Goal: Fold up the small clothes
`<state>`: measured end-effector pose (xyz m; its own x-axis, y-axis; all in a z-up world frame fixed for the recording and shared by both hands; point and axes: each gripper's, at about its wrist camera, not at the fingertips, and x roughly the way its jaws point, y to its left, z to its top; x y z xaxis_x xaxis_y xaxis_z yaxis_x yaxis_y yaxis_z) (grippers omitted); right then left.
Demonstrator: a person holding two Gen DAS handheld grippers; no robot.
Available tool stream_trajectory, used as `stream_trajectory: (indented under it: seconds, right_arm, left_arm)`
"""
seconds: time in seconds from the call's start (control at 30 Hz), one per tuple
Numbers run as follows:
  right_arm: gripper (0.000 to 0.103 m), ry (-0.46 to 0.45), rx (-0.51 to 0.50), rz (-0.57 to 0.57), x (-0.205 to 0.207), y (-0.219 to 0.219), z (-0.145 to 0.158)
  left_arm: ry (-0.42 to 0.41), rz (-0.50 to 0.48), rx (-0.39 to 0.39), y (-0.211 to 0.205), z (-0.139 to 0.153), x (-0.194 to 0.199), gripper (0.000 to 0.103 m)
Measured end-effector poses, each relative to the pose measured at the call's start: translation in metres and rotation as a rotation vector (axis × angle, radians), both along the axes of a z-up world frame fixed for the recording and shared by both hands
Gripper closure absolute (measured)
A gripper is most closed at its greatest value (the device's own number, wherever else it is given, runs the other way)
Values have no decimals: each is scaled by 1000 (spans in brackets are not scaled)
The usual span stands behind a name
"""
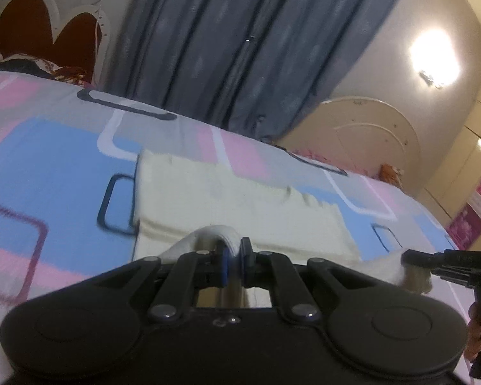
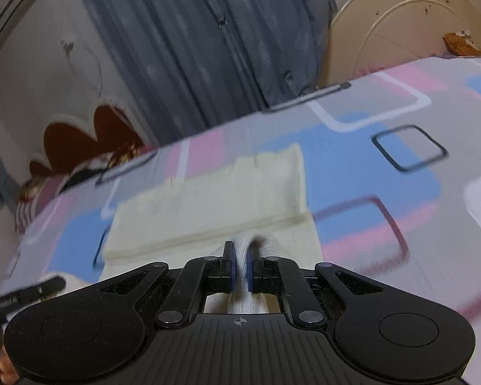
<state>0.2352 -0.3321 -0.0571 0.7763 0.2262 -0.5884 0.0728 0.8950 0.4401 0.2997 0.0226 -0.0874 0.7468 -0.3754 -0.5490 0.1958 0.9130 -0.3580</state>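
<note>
Your left gripper [image 1: 235, 252] clamped on the cream cloth's [image 1: 227, 199] near edge, your right gripper [image 2: 239, 256] pinching that edge beside it, cloth spread ahead on the patterned bedsheet [image 1: 57, 147].

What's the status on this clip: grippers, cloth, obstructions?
Left gripper and right gripper both shut on near edge of cream knitted cloth. Cloth partly folded on pink-and-blue patterned bedsheet. Nothing in the way.

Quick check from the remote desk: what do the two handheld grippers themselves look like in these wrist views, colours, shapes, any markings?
Both are matte black plastic. The left gripper and right gripper each have two round side lobes, scissor linkages with silver pivot bolts, and blue pads on the fingers. The right body is ribbed with a small crosshair mark. No cables or sleeves show.
</note>
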Motion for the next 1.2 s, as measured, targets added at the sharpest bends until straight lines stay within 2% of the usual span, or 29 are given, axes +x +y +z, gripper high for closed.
stream_trajectory:
  seconds: [0.2, 0.33, 0.37, 0.53, 0.57, 0.6, 0.63, 0.67, 0.7, 0.8, 0.97, 1.03, 1.1, 1.2]
  right_arm:
    - [97, 18, 49, -14, 83, -16, -24]
    - [97, 70, 69, -32, 125, -29, -44]
    - [97, 80, 64, -36, 133, -32, -49]
    - [96, 124, 74, -57, 154, -47, -68]
    - [96, 120, 75, -65, 156, -50, -69]
    - [89, 113, 76, -75, 158, -53, -68]
    - [73, 100, 69, -92, 159, -56, -67]
    - [62, 83, 58, -105, 159, -59, -65]
    - [47, 66, 43, -113, 159, -61, -63]
    - [46, 35, 10, -66, 158, -62, -58]
    - [46, 59, -66, 18, 168, -46, -67]
    - [46, 61, -76, 49, 172, -40, -71]
    - [46, 64, -118, 78, 177, -30, -75]
    - [46, 70, -166, 70, 184, -25, -82]
  left_arm:
    - [3, 58, 20, -8, -11, 71, 97]
    - [42, 84, 52, -11, -21, 112, 95]
    - [56, 90, 53, -11, -24, 120, 91]
    - [92, 115, 88, -9, -33, 147, 80]
    - [85, 122, 100, -9, -33, 149, 70]
    - [74, 136, 110, -7, -31, 151, 48]
    - [54, 158, 120, -5, -27, 151, 37]
    - [23, 184, 130, -1, -23, 149, 25]
    - [1, 196, 139, 2, -20, 149, 25]
    - [16, 170, 152, 8, -20, 152, 25]
    - [44, 81, 230, -5, -35, 152, 26]
    - [70, 42, 256, -14, -43, 158, 33]
    - [115, 4, 263, -19, -52, 165, 59]
    - [135, 11, 265, -20, -59, 169, 62]
